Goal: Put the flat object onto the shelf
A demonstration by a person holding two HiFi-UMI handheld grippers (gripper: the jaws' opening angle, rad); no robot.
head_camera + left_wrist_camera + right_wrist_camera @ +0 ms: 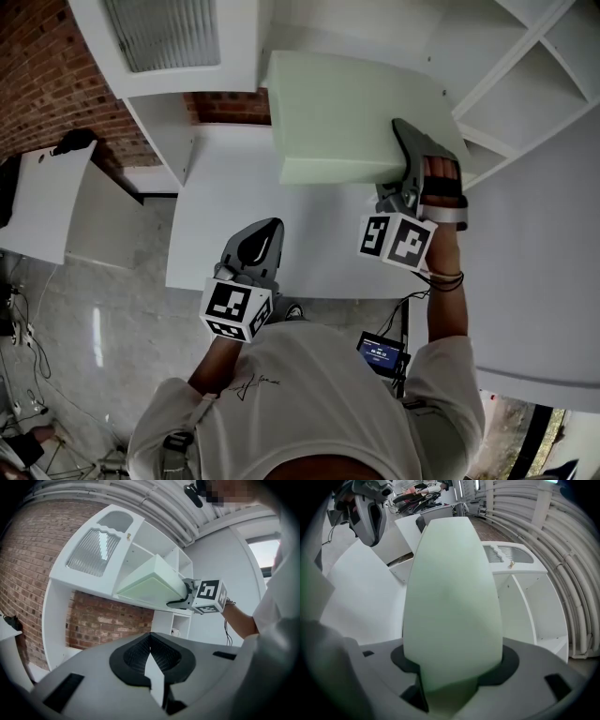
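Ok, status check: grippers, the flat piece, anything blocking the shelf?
Right gripper shut on pale green slab, by one edge. Left gripper shut, empty, clear of it. Slab aloft, not yet on shelf unit. Nothing seen blocking.

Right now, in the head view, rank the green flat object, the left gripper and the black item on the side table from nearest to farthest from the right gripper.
1. The green flat object: clamped in the right gripper, reaching up and left from it.
2. The left gripper: lower left, holding nothing.
3. The black item: far left, on the side table.
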